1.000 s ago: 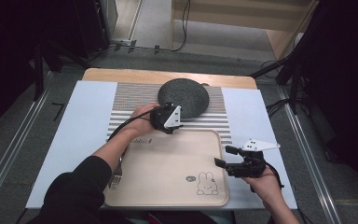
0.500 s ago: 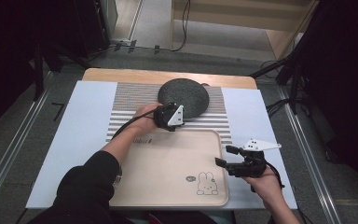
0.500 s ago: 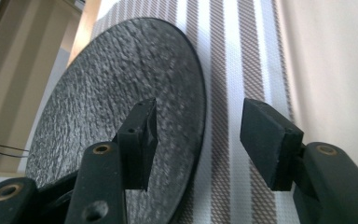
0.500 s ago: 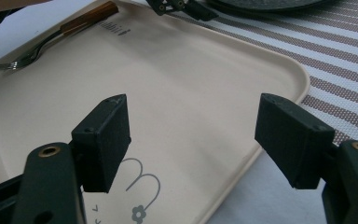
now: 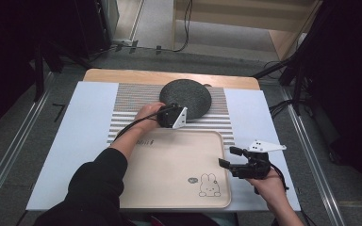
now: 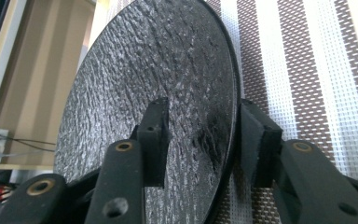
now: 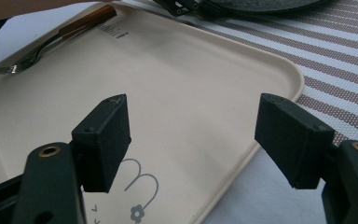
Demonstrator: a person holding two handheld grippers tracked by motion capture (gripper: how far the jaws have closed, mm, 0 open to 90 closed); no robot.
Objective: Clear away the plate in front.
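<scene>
The table (image 5: pixel 89 117) is covered by a pale blue sheet, and a brown-and-white striped mat (image 5: pixel 132 106) lies across its far middle. Nearer the person sits a cream tray (image 5: pixel 169 165) with a rabbit drawing (image 5: pixel 208 184) in one corner. A round, dark, rough-textured plate (image 5: pixel 188 96) rests on the mat beyond the tray. The left hand-held gripper (image 5: pixel 176 117) is at the plate's near edge, its jaws part-closed with one above the plate and one below the rim; whether they actually pinch it I cannot tell. The right hand-held gripper (image 5: pixel 227 157) hangs at the tray's right edge, jaws spread wide, holding nothing. A wooden-handled fork (image 7: pixel 51 39) lies on the tray's far left side.
</scene>
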